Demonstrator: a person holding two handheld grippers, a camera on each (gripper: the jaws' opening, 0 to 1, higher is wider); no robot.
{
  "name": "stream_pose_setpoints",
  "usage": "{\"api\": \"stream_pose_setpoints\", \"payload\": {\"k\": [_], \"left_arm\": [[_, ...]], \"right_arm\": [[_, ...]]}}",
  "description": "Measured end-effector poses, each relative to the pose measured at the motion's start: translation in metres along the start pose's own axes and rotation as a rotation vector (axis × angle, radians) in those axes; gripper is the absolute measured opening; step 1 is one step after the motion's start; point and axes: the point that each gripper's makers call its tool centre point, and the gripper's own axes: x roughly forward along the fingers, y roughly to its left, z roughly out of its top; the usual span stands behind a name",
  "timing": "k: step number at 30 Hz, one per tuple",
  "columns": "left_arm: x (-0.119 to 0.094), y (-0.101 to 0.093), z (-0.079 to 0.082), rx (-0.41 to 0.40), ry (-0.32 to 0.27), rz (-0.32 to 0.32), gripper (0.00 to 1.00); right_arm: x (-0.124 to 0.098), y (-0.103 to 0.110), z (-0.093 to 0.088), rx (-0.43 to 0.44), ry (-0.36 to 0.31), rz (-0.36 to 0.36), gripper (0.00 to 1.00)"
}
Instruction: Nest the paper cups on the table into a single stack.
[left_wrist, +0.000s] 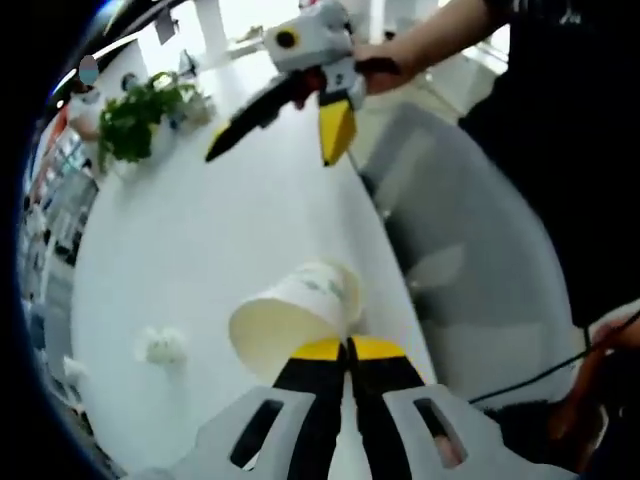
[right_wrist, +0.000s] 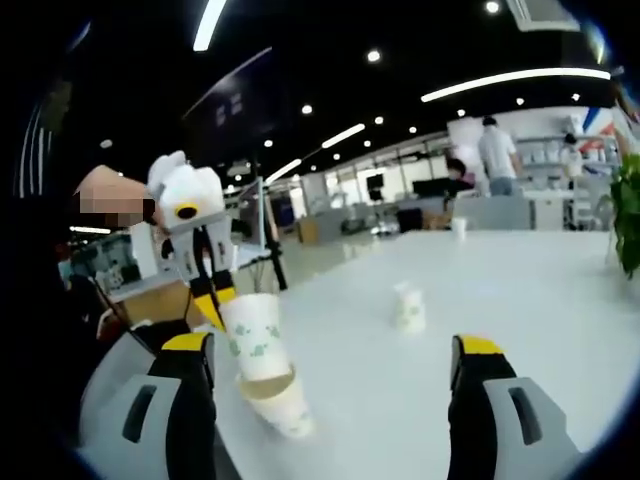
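My left gripper (left_wrist: 348, 346) is shut on the rim of a white paper cup with green print (left_wrist: 280, 330). In the right gripper view this held cup (right_wrist: 248, 335) hangs from the left gripper (right_wrist: 212, 295), its base set into the mouth of a second cup (right_wrist: 282, 402) that leans on the white table (right_wrist: 540, 300). That second cup (left_wrist: 330, 285) shows just beyond the held one. My right gripper (right_wrist: 330, 350) is wide open with nothing between its jaws; it hovers over the table in a person's hand (left_wrist: 275, 150).
A small crumpled white object (right_wrist: 408, 308) (left_wrist: 162, 346) lies on the table. Another cup (right_wrist: 459, 227) stands far back. A potted plant (left_wrist: 135, 115) (right_wrist: 628, 215) sits at the far end. A grey chair (left_wrist: 470, 250) is beside the table edge.
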Motion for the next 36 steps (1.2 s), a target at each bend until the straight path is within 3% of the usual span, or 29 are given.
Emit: {"api": "stream_pose_setpoints", "payload": {"k": [10, 15, 26, 36], "left_arm": [[0.014, -0.007, -0.006, 0.056, 0.128, -0.049, 0.0], [0.02, -0.01, -0.004, 0.02, 0.147, -0.061, 0.0], [0.024, -0.012, -0.006, 0.032, 0.186, -0.084, 0.01], [0.023, -0.012, -0.007, 0.051, 0.169, -0.1, 0.02]], "right_arm": [[-0.004, 0.002, -0.005, 0.026, -0.001, -0.004, 0.95], [-0.007, 0.003, -0.01, 0.033, 0.004, -0.005, 0.95], [-0.01, 0.006, -0.017, 0.054, 0.004, -0.006, 0.93], [-0.011, 0.005, -0.019, 0.067, 0.004, -0.004, 0.92]]}}
